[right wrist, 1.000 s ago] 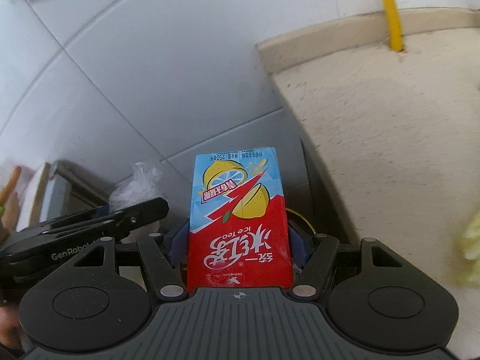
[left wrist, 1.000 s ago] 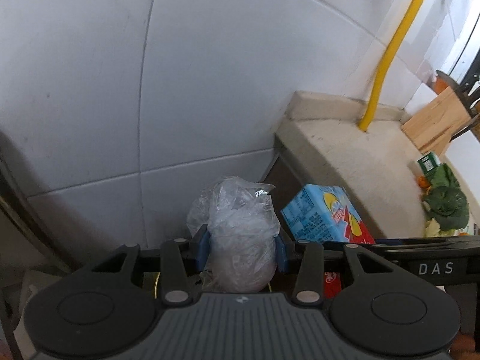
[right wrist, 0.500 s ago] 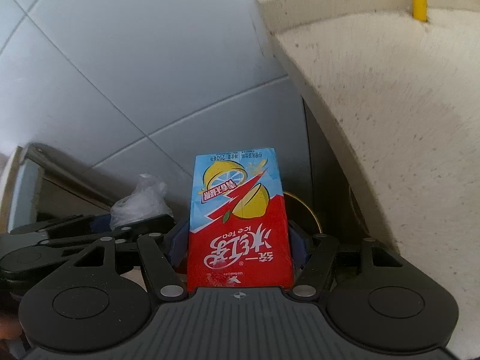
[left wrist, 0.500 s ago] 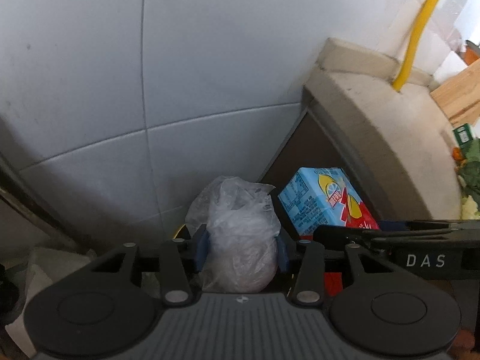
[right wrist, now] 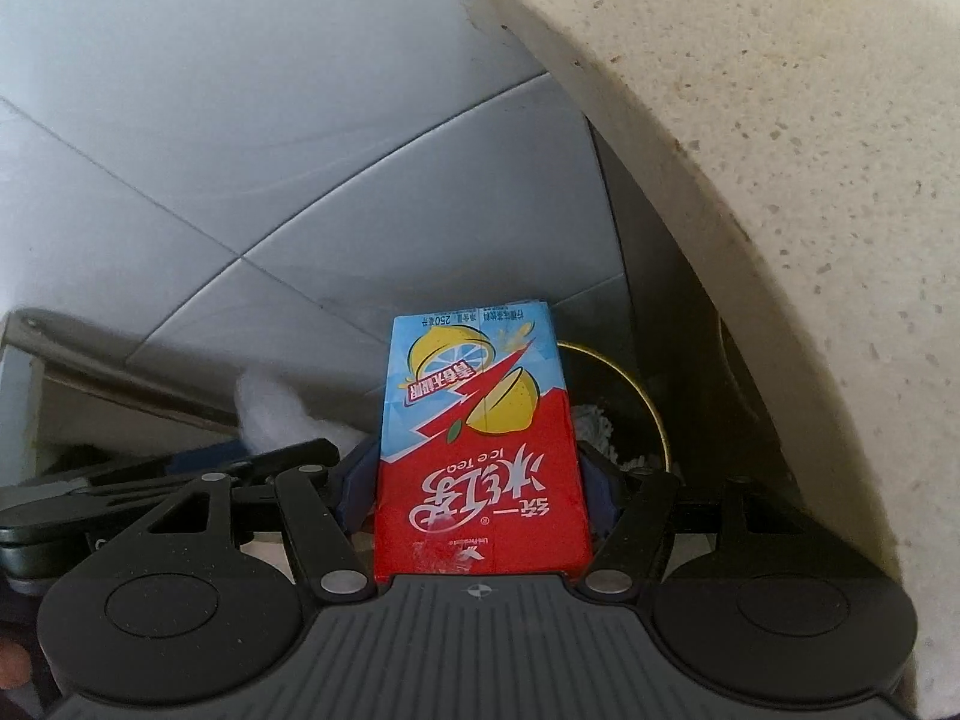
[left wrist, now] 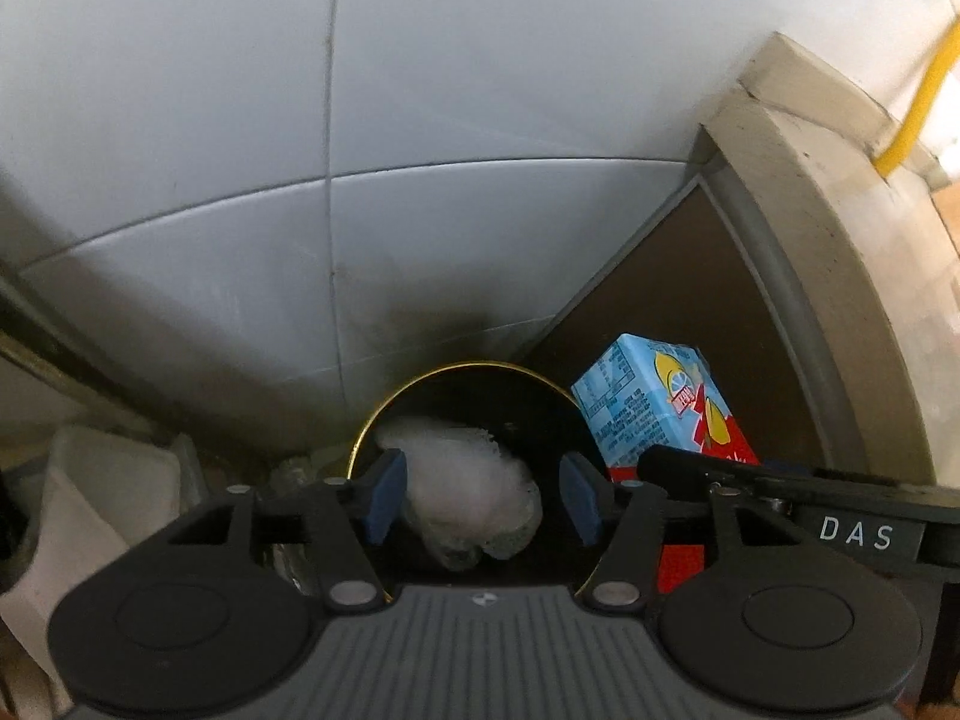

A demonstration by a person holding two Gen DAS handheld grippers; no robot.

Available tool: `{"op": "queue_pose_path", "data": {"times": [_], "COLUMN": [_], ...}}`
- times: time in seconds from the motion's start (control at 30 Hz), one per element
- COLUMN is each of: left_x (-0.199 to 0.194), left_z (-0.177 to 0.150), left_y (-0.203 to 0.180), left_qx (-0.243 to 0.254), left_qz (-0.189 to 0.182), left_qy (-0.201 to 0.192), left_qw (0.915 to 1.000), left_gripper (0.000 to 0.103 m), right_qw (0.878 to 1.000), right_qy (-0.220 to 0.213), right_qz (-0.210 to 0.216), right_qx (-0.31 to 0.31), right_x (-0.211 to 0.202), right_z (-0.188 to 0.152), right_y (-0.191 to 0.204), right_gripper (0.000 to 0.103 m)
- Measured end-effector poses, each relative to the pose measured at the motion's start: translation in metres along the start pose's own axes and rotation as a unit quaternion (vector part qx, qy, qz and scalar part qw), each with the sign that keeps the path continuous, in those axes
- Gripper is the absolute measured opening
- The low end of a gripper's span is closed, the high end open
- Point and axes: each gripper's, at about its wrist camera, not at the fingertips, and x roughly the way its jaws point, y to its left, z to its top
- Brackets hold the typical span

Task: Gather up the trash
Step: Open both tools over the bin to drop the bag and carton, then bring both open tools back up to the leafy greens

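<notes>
My left gripper (left wrist: pixel 483 495) is open above a round black bin with a gold rim (left wrist: pixel 420 387). A crumpled clear plastic bag (left wrist: pixel 465 489) is between the spread pads, blurred, over the bin's mouth and apart from the right pad. My right gripper (right wrist: pixel 480 495) is shut on a red and blue ice tea carton (right wrist: pixel 480 450), held just right of the left gripper; the carton also shows in the left wrist view (left wrist: pixel 660 420). The bin rim (right wrist: pixel 651 414) shows behind the carton, with white trash inside.
A grey tiled wall (left wrist: pixel 300 180) stands right behind the bin. A beige stone counter (right wrist: pixel 780 180) overhangs on the right, with a dark cabinet side (left wrist: pixel 690 312) below it. A yellow pipe (left wrist: pixel 918 108) rises at the counter's back. White packaging (left wrist: pixel 90 498) lies left of the bin.
Both grippers moved down toward the bin, which came into view. The left gripper opened and the plastic bag sits lower between the pads. The right gripper still grips the carton.
</notes>
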Motion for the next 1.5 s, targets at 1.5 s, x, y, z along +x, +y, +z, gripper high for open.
{"op": "queue_pose_path", "data": {"times": [1.5], "left_x": [-0.061], "left_z": [-0.003], "left_y": [-0.039], "left_qx": [0.109], "left_qz": [-0.017], "left_qy": [-0.159], "left_qw": [0.9811], "left_gripper": [0.063], "right_qw": [0.981], "right_qy": [-0.189], "right_qz": [-0.042], "right_qx": [0.013], "right_x": [-0.178], "right_z": [-0.063], "right_y": [-0.002], "right_gripper": [0.081]}}
